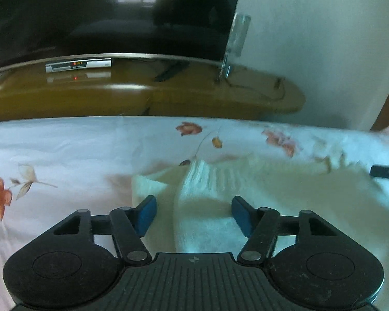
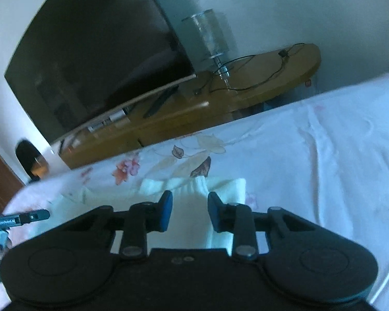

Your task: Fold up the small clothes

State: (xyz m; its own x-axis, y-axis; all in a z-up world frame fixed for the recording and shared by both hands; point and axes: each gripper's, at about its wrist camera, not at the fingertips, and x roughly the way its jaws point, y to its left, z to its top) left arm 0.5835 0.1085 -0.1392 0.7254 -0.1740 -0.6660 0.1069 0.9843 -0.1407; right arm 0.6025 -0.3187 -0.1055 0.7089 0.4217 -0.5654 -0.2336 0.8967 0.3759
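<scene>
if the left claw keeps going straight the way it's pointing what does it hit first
Most likely the cream knitted garment lying on the floral bedsheet. The left claw is open and angled down over it; how much gap remains is unclear.

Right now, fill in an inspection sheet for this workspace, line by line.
Surface: bed sheet, white with a flower print, wrinkled.
Job's things: one cream knitted garment lying on the sheet, partly folded, ribbed edge uppermost.
Clutter: nothing seen on the sheet besides the garment.
Grippers: left tool open, its pads either side of a garment fold, not pressing; right tool open, narrower gap, garment between its pads with no contact visible.
Cables: a black cable trailing across the wooden stand.
Surroundings: a dark television on the stand, a set-top box under it, a clear glass lamp beside it, a pale wall behind.
</scene>
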